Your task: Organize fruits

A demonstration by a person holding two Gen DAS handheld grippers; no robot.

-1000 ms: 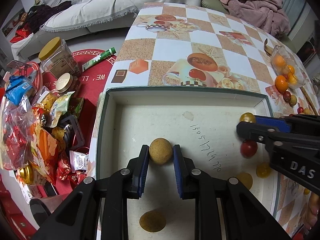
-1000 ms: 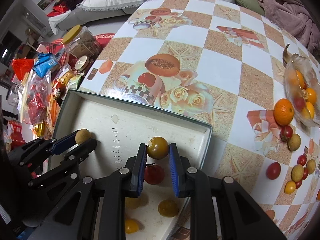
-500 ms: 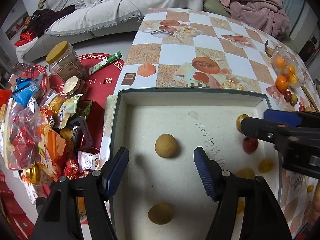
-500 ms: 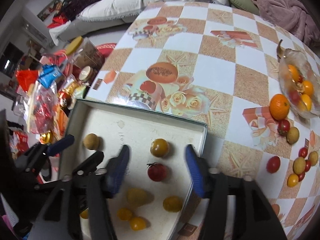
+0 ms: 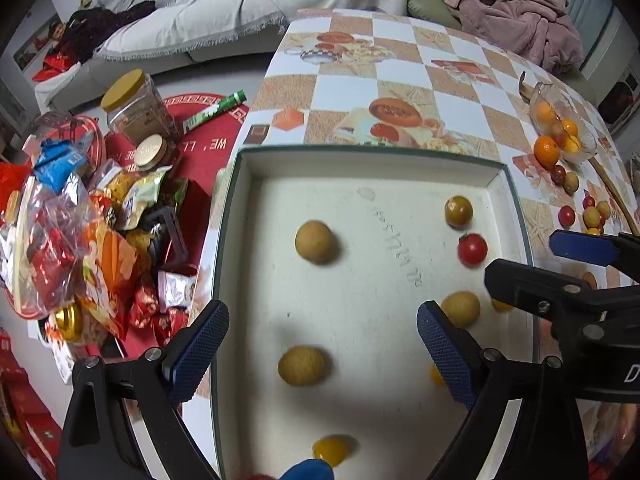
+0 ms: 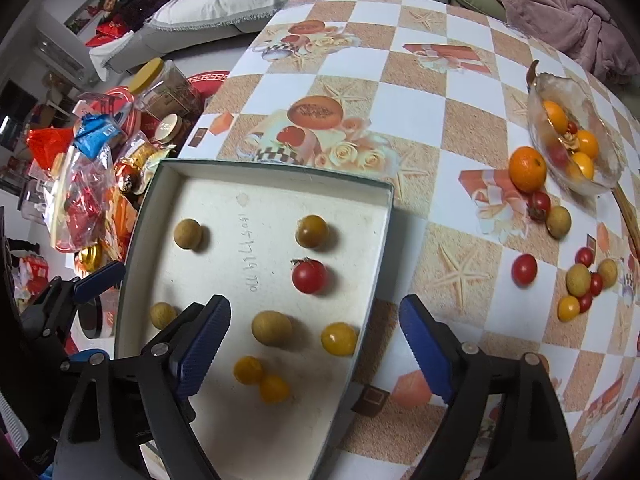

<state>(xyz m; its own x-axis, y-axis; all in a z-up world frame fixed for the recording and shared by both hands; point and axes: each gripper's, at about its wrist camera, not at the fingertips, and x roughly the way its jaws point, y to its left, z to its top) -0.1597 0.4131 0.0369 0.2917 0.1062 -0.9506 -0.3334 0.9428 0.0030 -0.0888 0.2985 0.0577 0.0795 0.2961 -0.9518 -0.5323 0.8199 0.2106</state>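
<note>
A pink blanket [image 5: 516, 12] lies heaped beyond the checkered tablecloth [image 6: 400, 80]. Snack packets [image 5: 80, 240] and a yellow-lidded jar [image 5: 132, 108] crowd the floor.

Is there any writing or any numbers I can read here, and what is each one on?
"WE' LL", upside down, on the red mat.
"D", cut off by the frame edge, on the right tongs.
Handwritten digits on the tray floor: too scrawled to read surely.
Print on the green tube, the jars and the snack packets: too small or blurred.

One tray [image 6: 384, 216] — eight fruits inside; one glass bowl [image 6: 600, 184], two jars [image 5: 136, 108]
</note>
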